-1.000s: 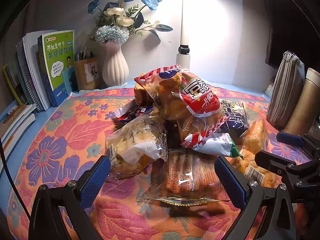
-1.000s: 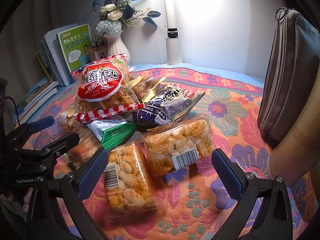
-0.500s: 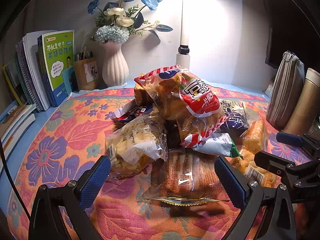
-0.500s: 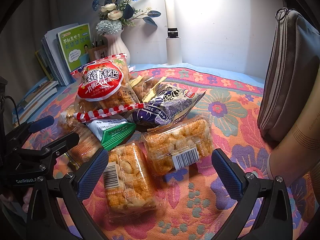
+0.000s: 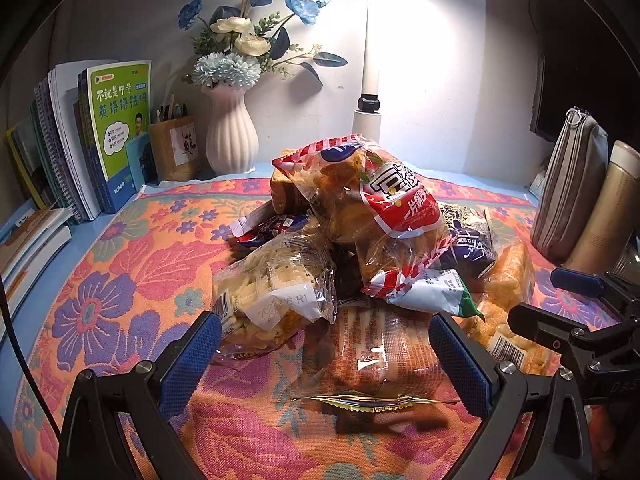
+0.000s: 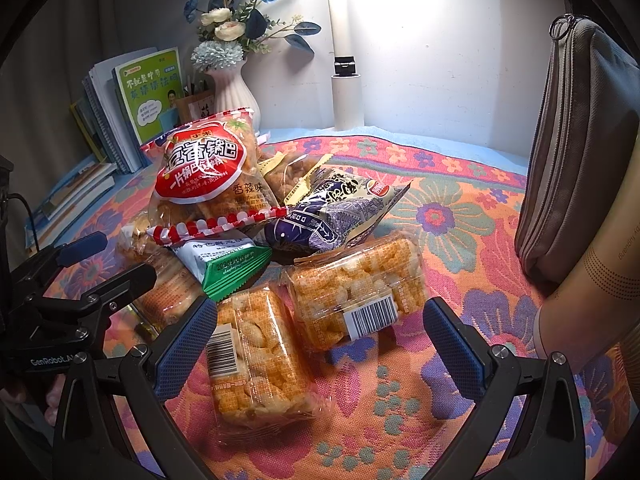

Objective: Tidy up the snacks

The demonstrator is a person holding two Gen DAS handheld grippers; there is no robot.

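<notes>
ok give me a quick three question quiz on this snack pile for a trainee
1. True or false: the left gripper is shut on a packet.
2. Which packet sits on top of the pile? A) the red and white bag B) the purple bag C) the green and white packet
3. Fill in: each of the two clear rice cracker packs nearest the right gripper carries a white ____ label.

Key: 1 false, both grippers are open and hold nothing. 2 A. 3 barcode.
</notes>
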